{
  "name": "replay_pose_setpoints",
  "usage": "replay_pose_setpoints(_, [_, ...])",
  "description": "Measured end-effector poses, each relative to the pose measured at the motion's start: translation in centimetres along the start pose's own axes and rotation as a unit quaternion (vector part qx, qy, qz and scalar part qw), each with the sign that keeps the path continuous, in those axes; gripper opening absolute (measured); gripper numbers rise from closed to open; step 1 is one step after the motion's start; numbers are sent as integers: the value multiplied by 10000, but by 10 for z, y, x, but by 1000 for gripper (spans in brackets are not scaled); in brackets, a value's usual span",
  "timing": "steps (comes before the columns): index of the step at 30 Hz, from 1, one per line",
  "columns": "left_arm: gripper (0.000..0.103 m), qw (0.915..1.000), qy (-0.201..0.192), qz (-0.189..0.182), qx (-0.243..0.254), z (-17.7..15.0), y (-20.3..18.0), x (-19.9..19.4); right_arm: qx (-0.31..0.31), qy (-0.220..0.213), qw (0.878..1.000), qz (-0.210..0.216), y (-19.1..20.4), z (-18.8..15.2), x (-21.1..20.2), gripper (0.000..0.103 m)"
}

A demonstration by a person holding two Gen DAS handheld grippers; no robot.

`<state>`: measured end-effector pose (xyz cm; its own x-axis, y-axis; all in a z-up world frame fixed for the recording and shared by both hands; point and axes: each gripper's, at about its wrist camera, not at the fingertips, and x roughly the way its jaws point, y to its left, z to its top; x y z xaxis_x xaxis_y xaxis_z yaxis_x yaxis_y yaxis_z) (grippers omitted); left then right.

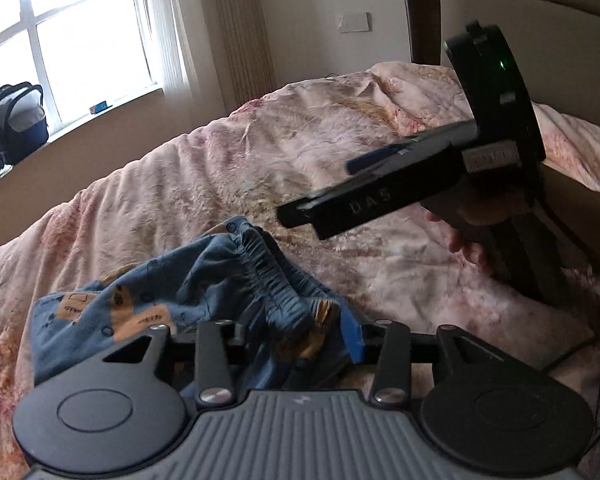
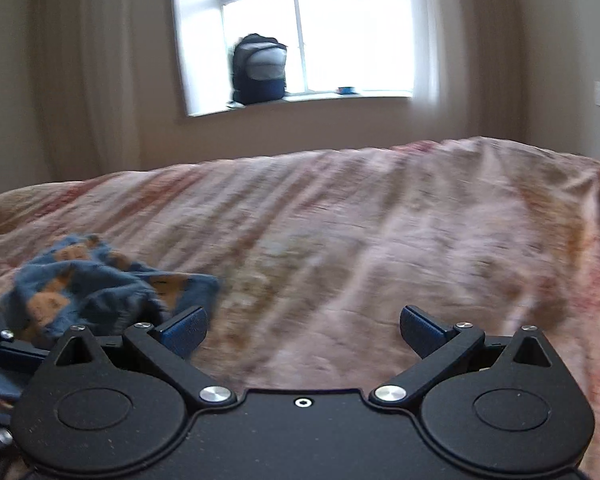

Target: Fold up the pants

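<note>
Blue pants (image 1: 204,292) with orange patches lie crumpled on the pink blanket (image 1: 228,168). Their elastic waistband bunches up between the fingers of my left gripper (image 1: 296,336). Its jaws stand partly apart. One blue pad (image 1: 354,334) shows at the cloth's edge, and the other is hidden behind the fabric. In the right wrist view my right gripper (image 2: 304,330) is wide open over bare blanket (image 2: 340,240), with the pants (image 2: 88,280) just to the left of its left finger. From the left wrist view the right gripper (image 1: 320,196) hovers above the bed, held by a hand (image 1: 472,240).
A dark backpack (image 2: 260,68) and a small blue object (image 2: 346,89) sit on the window sill beyond the bed. A wooden headboard post (image 1: 420,8) rises at the far right. A black cable (image 1: 560,360) trails over the blanket near the hand.
</note>
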<state>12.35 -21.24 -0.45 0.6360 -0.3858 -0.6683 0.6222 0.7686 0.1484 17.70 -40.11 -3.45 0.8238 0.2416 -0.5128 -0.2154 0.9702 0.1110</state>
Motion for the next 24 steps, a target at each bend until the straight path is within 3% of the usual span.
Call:
replay_pose_setpoints(5, [45,9999,62,45,-124,-9,1,-3,63,-168,9948,1003,16,4,-5,98])
replay_pose_setpoints(8, [34,9998,46,107,-135,-10,2,-4,22,-148,9891,1465,26,6,-5,80])
replay_pose_setpoints(10, [24,9998,78,159,-121,-10,3,-2,-155,-94,9870,1600,36,5,-2,59])
replay_pose_setpoints(11, [20,9997,90,153,-147,-11,4,-2,-213,-55,9863,1635,40,4,-1,54])
replay_pose_setpoints(12, [16,9997,87,136,-198,-11,5,-3,-245,-5,9860,1648,43,4,1,41])
replay_pose_setpoints(16, [7,9997,-8,139,-224,-9,5,-8,-148,50,9865,1630,43,1,4,19])
replay_pose_setpoints(20, [5,9993,-169,77,-312,-5,6,-16,218,-12,9859,1658,30,5,1,14])
replay_pose_setpoints(24, [5,9993,-134,-15,-350,-5,5,-14,127,-64,9874,1575,31,9,-9,13])
